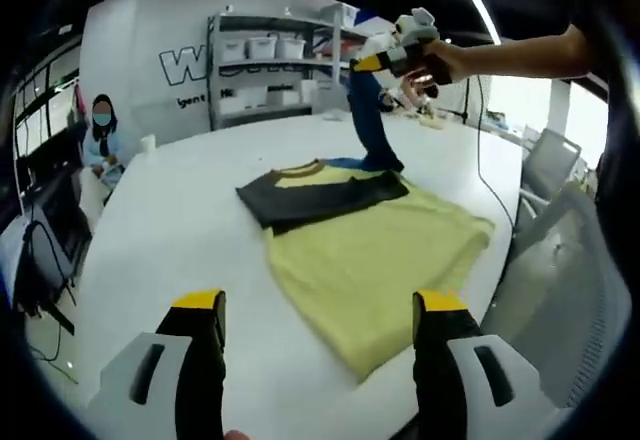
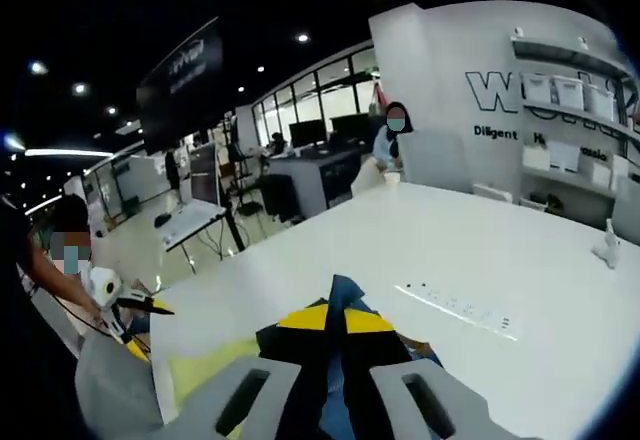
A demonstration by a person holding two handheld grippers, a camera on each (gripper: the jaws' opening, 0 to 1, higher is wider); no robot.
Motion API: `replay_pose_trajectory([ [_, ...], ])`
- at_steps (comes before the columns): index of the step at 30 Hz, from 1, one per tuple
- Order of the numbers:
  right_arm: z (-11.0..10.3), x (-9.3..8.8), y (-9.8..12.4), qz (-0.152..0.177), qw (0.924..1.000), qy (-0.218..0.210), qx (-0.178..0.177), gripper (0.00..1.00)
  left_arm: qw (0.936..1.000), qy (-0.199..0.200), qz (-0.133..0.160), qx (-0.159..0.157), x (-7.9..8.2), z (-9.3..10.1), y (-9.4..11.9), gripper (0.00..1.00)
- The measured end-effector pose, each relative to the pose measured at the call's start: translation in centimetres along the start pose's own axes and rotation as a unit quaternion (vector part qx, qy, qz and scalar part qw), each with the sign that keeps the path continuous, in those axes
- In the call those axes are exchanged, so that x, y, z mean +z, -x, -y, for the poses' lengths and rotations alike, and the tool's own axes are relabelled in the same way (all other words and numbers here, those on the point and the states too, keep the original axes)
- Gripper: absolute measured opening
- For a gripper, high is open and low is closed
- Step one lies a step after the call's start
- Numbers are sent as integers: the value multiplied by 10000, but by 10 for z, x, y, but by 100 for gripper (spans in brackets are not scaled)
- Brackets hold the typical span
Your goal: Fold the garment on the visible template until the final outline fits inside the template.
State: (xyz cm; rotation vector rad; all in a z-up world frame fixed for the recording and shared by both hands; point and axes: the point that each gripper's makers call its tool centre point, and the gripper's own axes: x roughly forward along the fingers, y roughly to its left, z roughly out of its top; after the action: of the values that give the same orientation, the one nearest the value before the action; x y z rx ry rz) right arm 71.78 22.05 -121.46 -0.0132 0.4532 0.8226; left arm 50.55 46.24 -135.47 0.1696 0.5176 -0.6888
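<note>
Nearest to us in the left gripper view, we are holding the left gripper above the white table with its jaws spread wide and nothing between them. Just beyond it, the yellow-green garment is lying flat on the table, with a dark folded part resting across its far end by the collar. Farther on, we are lifting a blue sleeve up from the garment with the right gripper, a hand gripping it. In the right gripper view, the right gripper's jaws are pressing together on that blue fabric. Beyond the table, a seated person is sitting at its far edge, and shelves with white bins are standing against the back wall.
</note>
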Motion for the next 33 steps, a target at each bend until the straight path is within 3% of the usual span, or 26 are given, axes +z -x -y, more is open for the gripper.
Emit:
replay_pose_trajectory([
  [11,-19,-8,-17,-103,9997,-9,200,0,9996,-208,19,176,0,-6,2,88],
  [17,-26,-14,-30,-233,9994,40,245,0,9997,-113,12,199,-4,-9,5,89],
  [22,-29,-31,-46,-433,9987,147,234,0,9998,-71,-8,200,-7,-10,8,88],
  [33,-21,-61,-71,-754,9971,62,91,0,9997,-2,-11,230,-12,-19,9,87],
])
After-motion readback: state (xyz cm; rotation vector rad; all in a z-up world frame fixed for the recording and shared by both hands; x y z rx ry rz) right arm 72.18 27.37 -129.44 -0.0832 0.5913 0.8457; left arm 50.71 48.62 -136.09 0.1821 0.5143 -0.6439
